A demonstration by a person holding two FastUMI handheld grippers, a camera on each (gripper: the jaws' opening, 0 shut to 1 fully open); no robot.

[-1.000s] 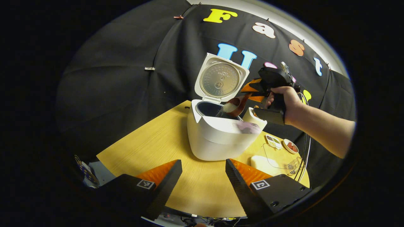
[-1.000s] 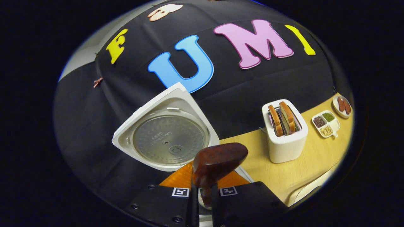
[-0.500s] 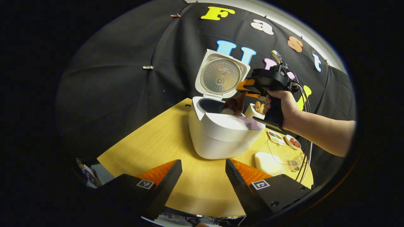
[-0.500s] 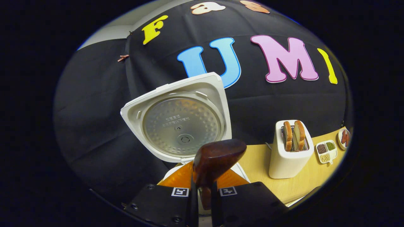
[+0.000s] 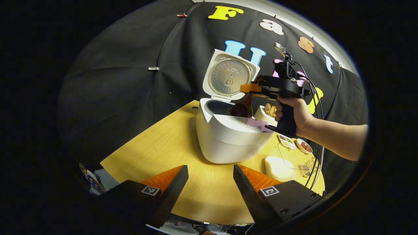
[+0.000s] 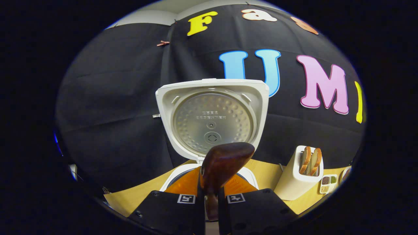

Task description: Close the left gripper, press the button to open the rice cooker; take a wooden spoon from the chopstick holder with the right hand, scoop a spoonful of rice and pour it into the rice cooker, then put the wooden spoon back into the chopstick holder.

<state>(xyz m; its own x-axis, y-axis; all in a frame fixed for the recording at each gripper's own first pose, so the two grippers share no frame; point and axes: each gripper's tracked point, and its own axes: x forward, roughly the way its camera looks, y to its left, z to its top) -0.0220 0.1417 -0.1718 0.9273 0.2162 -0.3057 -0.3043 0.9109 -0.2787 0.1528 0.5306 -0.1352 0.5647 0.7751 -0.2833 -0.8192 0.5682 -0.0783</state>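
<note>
I see a white rice cooker (image 5: 228,140) with a dull silver, dimpled plate inside its raised lid (image 6: 212,117) and a dark grey inner pot. Its front panel carries a pale purple patch. The wooden spoon (image 6: 225,160) is a deep reddish brown with a glossy sheen. The table (image 5: 156,150) is light yellow wood with a fine straight grain. The toaster (image 6: 298,179) is cream white and holds two golden-brown slices of bread. Beside it, a small white divided dish (image 6: 327,184) shows dark brown, green and tan fillings. I also make out a white round dish (image 5: 304,146) holding something red, and black cables (image 5: 315,153).
</note>
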